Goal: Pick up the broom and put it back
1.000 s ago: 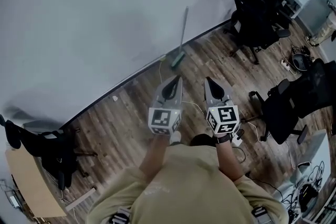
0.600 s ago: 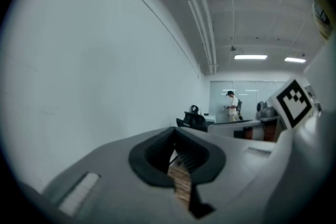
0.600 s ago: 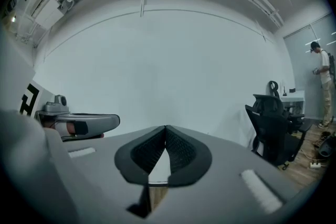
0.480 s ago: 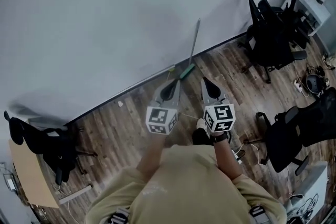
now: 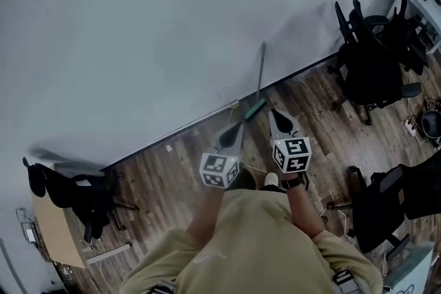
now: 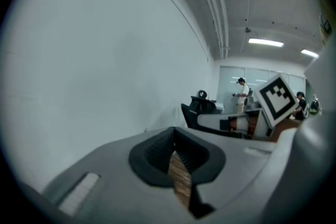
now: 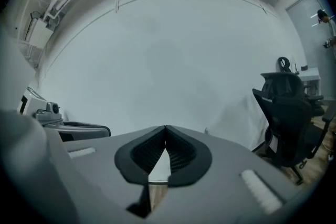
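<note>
The broom (image 5: pixel 260 76) leans upright against the white wall, its green head (image 5: pixel 254 109) on the wooden floor by the baseboard. My left gripper (image 5: pixel 240 126) is just left of and short of the head, jaws shut and empty; its own view shows the tips (image 6: pixel 174 129) pressed together. My right gripper (image 5: pixel 275 113) is just right of the head, also shut with nothing in it, and faces the bare wall (image 7: pixel 166 127). Neither gripper touches the broom, which neither gripper view shows.
Black office chairs (image 5: pixel 372 65) crowd the right, with another (image 5: pixel 386 203) lower right and one (image 5: pixel 76 196) at the left beside a wooden board (image 5: pixel 52 234). A thin rod (image 5: pixel 213 110) lies along the baseboard. A chair (image 7: pixel 286 107) shows right of my right gripper.
Both grippers have come forward toward the wall and lower. The broom now sits close in front of them, between their tips. Both stay shut.
</note>
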Available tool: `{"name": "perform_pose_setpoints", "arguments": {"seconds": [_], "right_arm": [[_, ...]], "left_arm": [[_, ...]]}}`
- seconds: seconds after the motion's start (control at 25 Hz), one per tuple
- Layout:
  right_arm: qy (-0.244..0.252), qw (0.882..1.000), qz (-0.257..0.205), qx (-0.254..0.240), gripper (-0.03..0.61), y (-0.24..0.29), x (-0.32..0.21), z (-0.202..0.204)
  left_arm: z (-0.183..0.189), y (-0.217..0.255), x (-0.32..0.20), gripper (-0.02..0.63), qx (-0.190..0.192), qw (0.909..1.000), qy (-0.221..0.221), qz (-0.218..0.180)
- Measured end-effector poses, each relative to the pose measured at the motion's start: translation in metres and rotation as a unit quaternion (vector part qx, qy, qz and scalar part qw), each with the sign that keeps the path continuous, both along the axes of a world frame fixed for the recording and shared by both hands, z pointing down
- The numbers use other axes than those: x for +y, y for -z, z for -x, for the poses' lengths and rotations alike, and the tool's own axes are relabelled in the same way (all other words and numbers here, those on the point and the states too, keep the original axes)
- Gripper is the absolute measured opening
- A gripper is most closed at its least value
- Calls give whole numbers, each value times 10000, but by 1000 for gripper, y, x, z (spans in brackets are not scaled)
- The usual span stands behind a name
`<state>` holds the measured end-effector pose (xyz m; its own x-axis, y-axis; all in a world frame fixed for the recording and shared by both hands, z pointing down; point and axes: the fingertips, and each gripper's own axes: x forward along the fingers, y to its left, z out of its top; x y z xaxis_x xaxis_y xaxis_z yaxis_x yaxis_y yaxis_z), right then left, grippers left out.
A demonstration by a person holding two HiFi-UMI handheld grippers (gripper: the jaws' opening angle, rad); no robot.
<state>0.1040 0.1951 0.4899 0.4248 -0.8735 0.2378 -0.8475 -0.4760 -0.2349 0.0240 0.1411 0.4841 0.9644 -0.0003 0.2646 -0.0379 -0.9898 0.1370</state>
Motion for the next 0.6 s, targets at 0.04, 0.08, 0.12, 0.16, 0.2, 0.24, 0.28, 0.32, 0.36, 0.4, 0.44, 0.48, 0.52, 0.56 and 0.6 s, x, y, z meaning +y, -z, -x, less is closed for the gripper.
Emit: {"name": "perform_pose_setpoints", "arguments": {"seconds": [0.04, 0.08, 0.12, 0.16, 0.2, 0.24, 0.28, 0.32, 0.36, 0.4, 0.44, 0.48, 0.52, 0.56, 0.6], "right_arm": [[36, 9999, 45, -96, 3, -7, -1, -5], [76, 9998, 80, -170, 4, -13, -4, -9], [113, 9996, 110, -229, 5, -19, -7, -14], [143, 9994, 139, -276, 3, -23, -12, -21], [168, 9992, 166, -311, 3, -27, -18, -29], [192, 9991, 190, -326, 3, -30, -24, -38], [218, 9990, 216, -315, 3, -33, -31, -47], [247, 9990, 256, -283, 4, -36, -37, -55], [274, 9989, 308, -243, 5, -38, -43, -63], [290, 9987, 365, -209, 3, -40, -48, -72], [295, 9985, 412, -184, 5, -40, -53, -84], [296, 9984, 449, -167, 4, -40, -59, -98], [304, 9983, 482, -146, 5, -40, -67, -112], [329, 9980, 524, -104, 3, -39, -76, -125], [371, 9976, 579, -33, 4, -39, -86, -136]], "left_arm": [[-6, -6, 2, 0, -91, 10000, -24, 31], [-13, -10, 2, 0, -162, 9998, -43, 47], [-20, -13, 0, 0, -214, 9997, -60, 47], [-28, -16, -3, 0, -251, 9996, -74, 45], [-38, -19, -9, 0, -280, 9996, -85, 58], [-49, -24, -16, 0, -311, 9994, -91, 92], [-60, -31, -24, 0, -353, 9992, -85, 152], [-70, -38, -33, 0, -402, 9989, -58, 231], [-81, -45, -41, 0, -443, 9985, -14, 316], [-92, -49, -48, 0, -453, 9982, 26, 385], [-106, -50, -53, 0, -417, 9982, 34, 420], [-121, -47, -58, 0, -346, 9986, -1, 413], [-137, -42, -63, 0, -263, 9989, -67, 377], [-152, -39, -69, 0, -191, 9991, -132, 344], [-164, -37, -77, 0, -140, 9992, -162, 342]]}}
